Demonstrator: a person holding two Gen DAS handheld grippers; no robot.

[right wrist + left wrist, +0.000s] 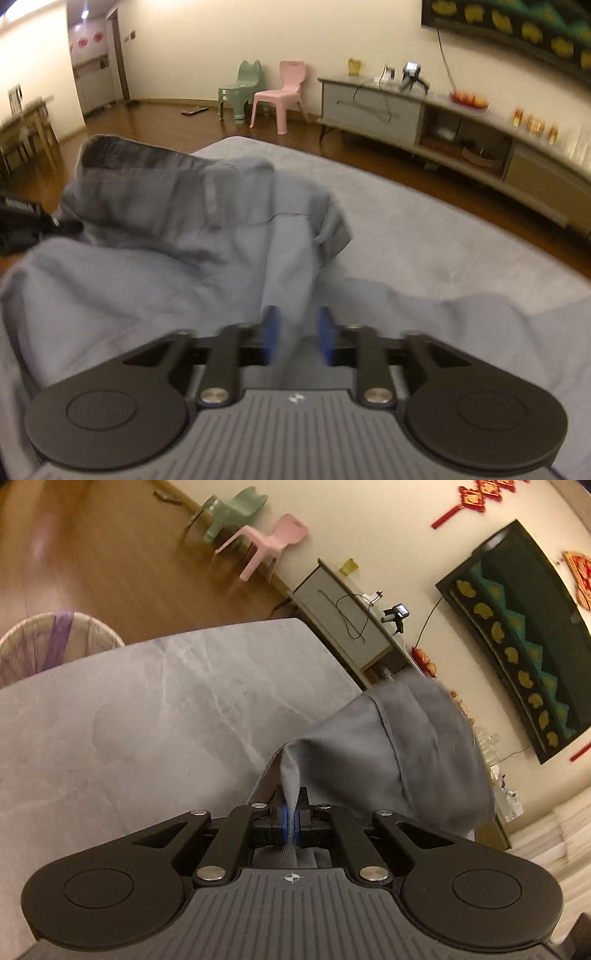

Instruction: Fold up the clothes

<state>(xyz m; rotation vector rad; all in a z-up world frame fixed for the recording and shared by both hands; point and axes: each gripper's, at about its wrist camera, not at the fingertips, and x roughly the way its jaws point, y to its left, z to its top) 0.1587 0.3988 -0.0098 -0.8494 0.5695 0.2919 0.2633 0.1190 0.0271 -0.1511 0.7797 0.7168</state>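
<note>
A grey garment [388,746] hangs lifted above the grey marble table [147,720], its far end blurred. My left gripper [291,797] is shut on a pinched edge of it, and the cloth runs between the blue pads. In the right wrist view the same garment [184,240] lies bunched on the table [424,240], one part raised at the far left. There the black body of the left gripper [22,221] shows. My right gripper [297,325] is open, its blue pads apart on either side of a raised ridge of cloth.
A wicker basket [55,642] with purple cloth in it stands past the table's far left edge. On the wooden floor by the wall are a pink chair [284,92] and a green chair [243,88]. A long low cabinet [406,107] runs below a television [517,635].
</note>
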